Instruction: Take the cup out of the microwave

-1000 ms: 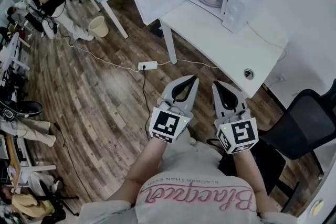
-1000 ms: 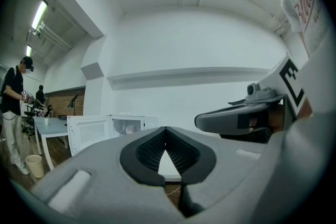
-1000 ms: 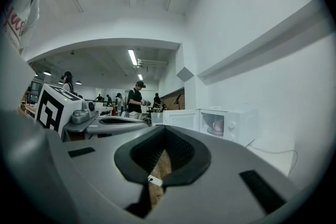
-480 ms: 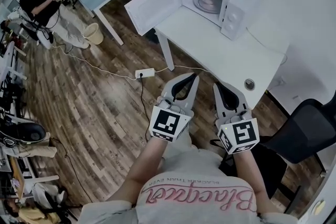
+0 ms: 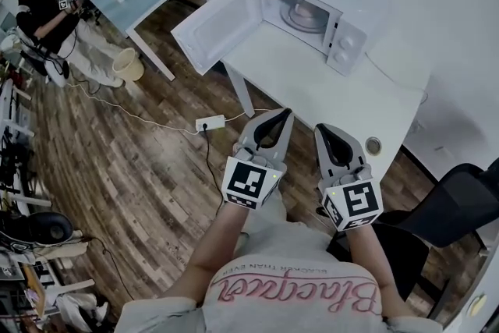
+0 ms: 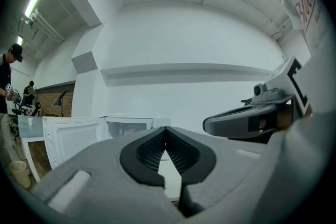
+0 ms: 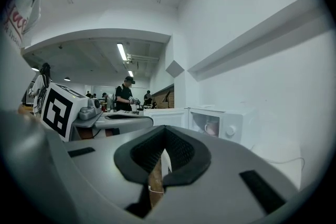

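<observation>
The cup (image 5: 306, 12) sits inside the microwave (image 5: 344, 51), whose door (image 5: 209, 33) is swung fully open to the left. The cavity is therefore exposed and nothing blocks a straight reach in. The microwave stands at the far end of the white counter (image 5: 327, 101), well apart from the person, who holds both tools low and close to the body, side by side and pointing toward the counter's near edge. The left tongs (image 5: 285, 116) are clenched, their tips meeting with nothing between them. The right tongs (image 5: 321, 129) are likewise pressed together and empty. This closed, carried posture suits an approach rather than a grasp, since neither tool is anywhere near the cup. By that reading the task has barely begun. The next move probably calls for stepping closer, releasing one pair of tongs and guiding it through the opening beside the door. It would need to do so squarely enough to close on the cup without tipping it.
</observation>
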Motion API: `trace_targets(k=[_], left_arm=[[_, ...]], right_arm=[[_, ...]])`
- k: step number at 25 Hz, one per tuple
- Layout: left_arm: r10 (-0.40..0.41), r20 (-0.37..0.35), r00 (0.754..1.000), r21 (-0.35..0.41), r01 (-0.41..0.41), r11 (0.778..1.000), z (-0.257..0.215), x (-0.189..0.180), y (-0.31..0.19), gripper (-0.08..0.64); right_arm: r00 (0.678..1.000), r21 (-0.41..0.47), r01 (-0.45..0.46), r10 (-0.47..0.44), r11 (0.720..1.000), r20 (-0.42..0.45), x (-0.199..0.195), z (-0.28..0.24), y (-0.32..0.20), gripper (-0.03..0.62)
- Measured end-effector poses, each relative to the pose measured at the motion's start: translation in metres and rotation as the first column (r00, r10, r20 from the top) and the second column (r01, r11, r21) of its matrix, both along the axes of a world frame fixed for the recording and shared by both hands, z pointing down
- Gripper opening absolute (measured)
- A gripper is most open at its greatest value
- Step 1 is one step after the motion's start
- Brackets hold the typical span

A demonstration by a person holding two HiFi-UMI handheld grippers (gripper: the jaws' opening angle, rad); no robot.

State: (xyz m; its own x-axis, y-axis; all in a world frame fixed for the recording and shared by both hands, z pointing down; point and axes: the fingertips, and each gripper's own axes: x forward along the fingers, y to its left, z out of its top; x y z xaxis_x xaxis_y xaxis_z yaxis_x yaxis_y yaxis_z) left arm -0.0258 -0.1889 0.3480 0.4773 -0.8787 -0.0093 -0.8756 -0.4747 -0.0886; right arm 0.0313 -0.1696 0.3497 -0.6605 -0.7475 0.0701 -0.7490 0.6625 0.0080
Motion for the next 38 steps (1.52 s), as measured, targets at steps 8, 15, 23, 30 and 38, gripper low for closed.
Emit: trace_targets(k=[8,15,23,30,38], left_arm=[[0.038,0.003,0.999,-0.009,-0.038,0.999,0.000,-0.023,-0.070,0.003],[0.091,0.006,0.996,-0.006,-0.091,0.996,-0.004,-0.038,-0.119,0.003],[0.158,0.003,0.987,-0.022,-0.158,0.987,0.001,-0.049,-0.160,0.003],[0.176,-0.014,0.984,-0.031,-0.176,0.984,0.004,-0.054,-0.183,0.003],[0.159,-0.022,0.987,-0.032,-0.160,0.987,0.007,-0.059,-0.199,0.003]], right_arm=[[0.999,-0.010,-0.028,0.028,1.000,-0.016,-0.023,0.000,-0.065,0.009],[0.997,-0.018,-0.069,0.069,0.997,-0.026,-0.044,0.003,-0.106,0.009],[0.991,-0.031,-0.129,0.127,0.991,-0.036,-0.058,0.008,-0.146,0.009],[0.984,-0.054,-0.174,0.172,0.983,-0.043,-0.057,0.014,-0.163,0.009],[0.984,-0.059,-0.175,0.172,0.983,-0.041,-0.057,0.018,-0.178,0.009]])
